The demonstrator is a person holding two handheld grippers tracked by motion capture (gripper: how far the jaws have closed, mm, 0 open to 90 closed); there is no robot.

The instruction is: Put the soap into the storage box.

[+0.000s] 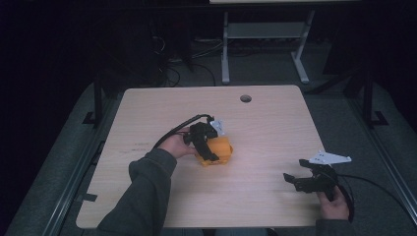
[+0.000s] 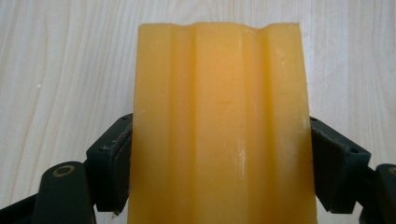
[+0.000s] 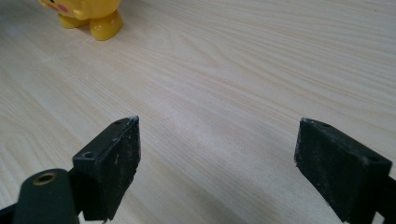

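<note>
A yellow-orange toy (image 1: 222,149) sits on the wooden table (image 1: 265,132), left of centre. In the left gripper view it is a ribbed yellow block (image 2: 219,116) between the two black jaws, which press on both its sides. My left gripper (image 1: 210,153) is shut on it from above and from the left. My right gripper (image 1: 296,171) hovers low over the table's front right part, open with nothing between its fingers. In the right gripper view (image 3: 217,154) the toy (image 3: 88,14) stands far off at the top left, with rounded yellow feet and a red spot.
A round cable hole (image 1: 246,98) lies near the table's far edge. Beyond the table stand the white legs of another desk (image 1: 225,49) on a grey floor. Bare wood stretches between the two grippers.
</note>
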